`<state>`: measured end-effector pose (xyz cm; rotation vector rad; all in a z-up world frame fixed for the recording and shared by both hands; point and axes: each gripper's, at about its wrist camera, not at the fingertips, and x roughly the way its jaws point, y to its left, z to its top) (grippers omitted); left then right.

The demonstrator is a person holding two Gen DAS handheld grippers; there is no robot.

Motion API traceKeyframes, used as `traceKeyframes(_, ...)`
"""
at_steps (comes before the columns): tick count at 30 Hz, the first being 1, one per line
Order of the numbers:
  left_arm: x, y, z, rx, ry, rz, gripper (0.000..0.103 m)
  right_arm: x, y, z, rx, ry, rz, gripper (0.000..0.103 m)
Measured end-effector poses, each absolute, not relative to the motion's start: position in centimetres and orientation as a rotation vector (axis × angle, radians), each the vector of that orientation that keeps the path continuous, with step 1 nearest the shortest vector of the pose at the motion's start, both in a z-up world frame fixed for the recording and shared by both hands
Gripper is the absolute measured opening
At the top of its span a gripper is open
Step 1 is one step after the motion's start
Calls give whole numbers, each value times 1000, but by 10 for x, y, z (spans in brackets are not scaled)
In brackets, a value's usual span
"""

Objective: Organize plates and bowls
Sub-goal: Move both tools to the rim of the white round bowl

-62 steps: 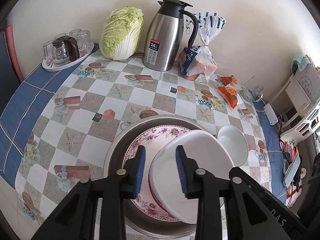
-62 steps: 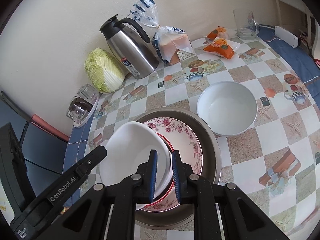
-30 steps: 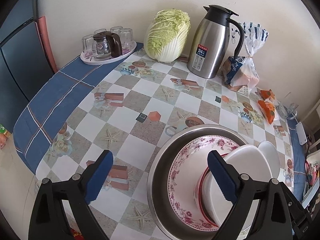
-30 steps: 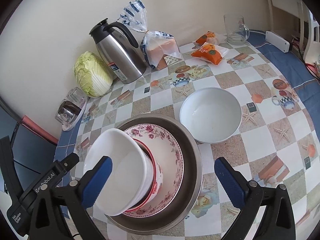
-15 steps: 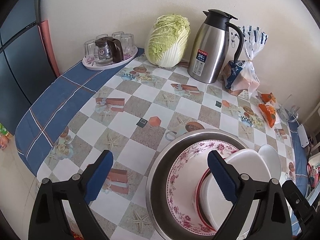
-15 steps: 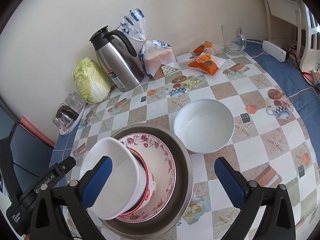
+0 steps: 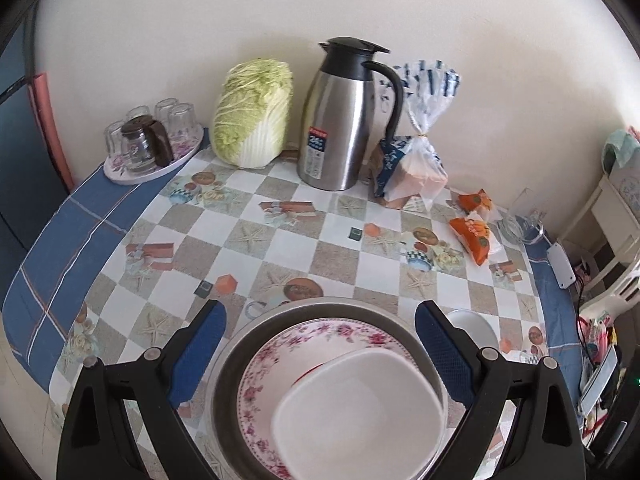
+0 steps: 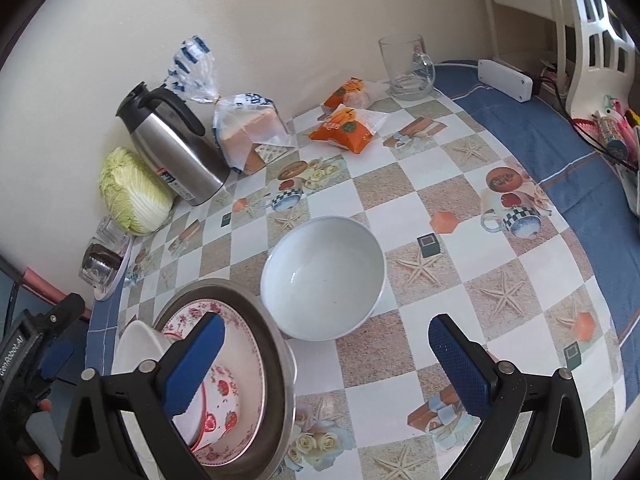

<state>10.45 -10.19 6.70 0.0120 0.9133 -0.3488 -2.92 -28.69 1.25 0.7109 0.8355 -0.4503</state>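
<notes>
While both grippers, left gripper (image 7: 316, 354) and right gripper (image 8: 326, 360), gape empty: round steel basin (image 8: 276, 344) holds floral plate (image 7: 280, 354), apparently red-patterned bowl (image 8: 218, 400), white square bowl (image 7: 356, 412). Outstanding: round white bowl (image 8: 322, 278), just beside basin.

steel thermos (image 7: 344, 120), cabbage (image 7: 252, 116), bagged bread (image 8: 250, 128), glass mug (image 8: 406, 68)

This is a home dining corner. The table (image 7: 280, 236) wears a checked oilcloth and carries a napa cabbage (image 7: 252, 114), a steel thermos jug (image 7: 344, 120), bagged bread (image 7: 416, 168), snack packets (image 8: 348, 128) and a tray of upturned glasses (image 7: 152, 148). A white chair, probably, stands beside it.
</notes>
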Motion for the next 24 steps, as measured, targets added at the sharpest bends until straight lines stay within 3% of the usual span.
traceKeyframes(6, 116, -171, 72, 185, 1003, -467, 96, -31, -317, -12, 771, 881, -520, 103)
traceKeyframes(15, 122, -254, 31, 346, 1167, -571, 93, -21, -327, -38, 818, 906, -506, 101)
traceKeyframes(16, 123, -259, 25, 355, 1177, -565, 91, -20, -327, -39, 819, 908, -504, 99)
traceKeyframes(18, 124, -269, 11, 381, 1201, -547, 71, -19, -328, -43, 826, 911, -499, 87)
traceKeyframes(22, 125, -283, -17, 400, 1260, -541, 66, -16, -329, -51, 840, 926, -497, 77)
traceKeyframes(24, 125, -287, -29, 401, 1288, -526, 53, -15, -330, -54, 848, 929, -490, 68)
